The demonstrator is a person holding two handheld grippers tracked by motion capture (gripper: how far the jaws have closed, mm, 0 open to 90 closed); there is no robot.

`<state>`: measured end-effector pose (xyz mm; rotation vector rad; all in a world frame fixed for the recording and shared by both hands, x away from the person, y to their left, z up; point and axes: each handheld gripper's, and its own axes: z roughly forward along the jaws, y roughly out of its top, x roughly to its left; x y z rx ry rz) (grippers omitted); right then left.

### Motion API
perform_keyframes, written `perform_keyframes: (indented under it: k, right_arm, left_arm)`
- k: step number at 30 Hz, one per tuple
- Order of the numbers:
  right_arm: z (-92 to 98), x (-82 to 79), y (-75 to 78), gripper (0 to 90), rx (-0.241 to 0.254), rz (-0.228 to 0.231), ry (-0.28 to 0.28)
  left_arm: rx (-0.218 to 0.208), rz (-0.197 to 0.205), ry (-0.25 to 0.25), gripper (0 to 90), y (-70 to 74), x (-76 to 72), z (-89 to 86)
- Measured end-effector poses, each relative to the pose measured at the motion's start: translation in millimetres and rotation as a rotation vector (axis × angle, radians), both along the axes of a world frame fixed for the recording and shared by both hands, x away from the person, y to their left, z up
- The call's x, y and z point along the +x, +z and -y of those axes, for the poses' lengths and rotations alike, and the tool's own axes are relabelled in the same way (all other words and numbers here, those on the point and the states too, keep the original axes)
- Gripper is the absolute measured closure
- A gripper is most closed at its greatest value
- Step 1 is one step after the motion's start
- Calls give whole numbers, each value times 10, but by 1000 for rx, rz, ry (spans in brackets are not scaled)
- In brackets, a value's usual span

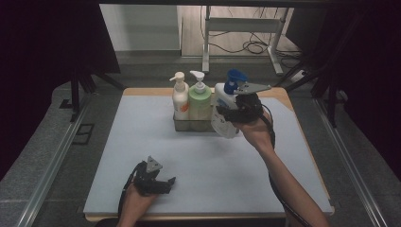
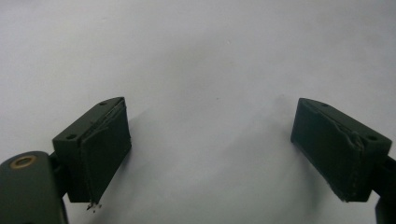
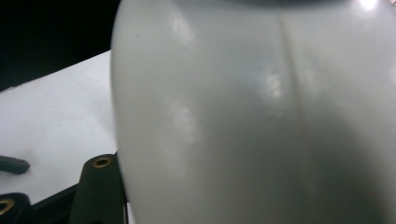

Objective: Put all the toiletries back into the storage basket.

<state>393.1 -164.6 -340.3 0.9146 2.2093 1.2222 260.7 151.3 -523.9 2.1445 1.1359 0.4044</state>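
Clamping the white plastic pump bottle with the blue nozzle, the right hand-held gripper has its jaws closed on the bottle's body, holding it tilted and raised just beside the right end of the grey metal caddy; in the right gripper view the smooth white wall of that bottle sits hard against the camera, so close that the jaws themselves are hidden behind it; the person's right forearm stretches up from the bottom edge to carry it.

Inside the caddy stand two other bottles, upright and touching: a cream pump bottle with a white nozzle at the left and a pale green pump bottle with a white nozzle next to it; a free slot seems to remain at the caddy's right end, though the held bottle covers that part.

The left hand-held gripper rests low on the pale blue-grey surface near the front edge, well apart from the caddy; the left gripper view shows its two black pads spread wide with nothing between them.

As a judgement, two bottles look settled and the third hangs at the caddy's rim; whether it is going in or coming out cannot be told from this moment; what is left is to seat it or set it down, then let go.
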Motion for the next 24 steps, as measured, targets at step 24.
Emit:
perform_keyframes:
  k: [24]
  right_arm:
    - [92, 372, 13, 386, 14, 10, -93]
  left_arm:
    - [0, -1, 0, 116, 0, 0, -1]
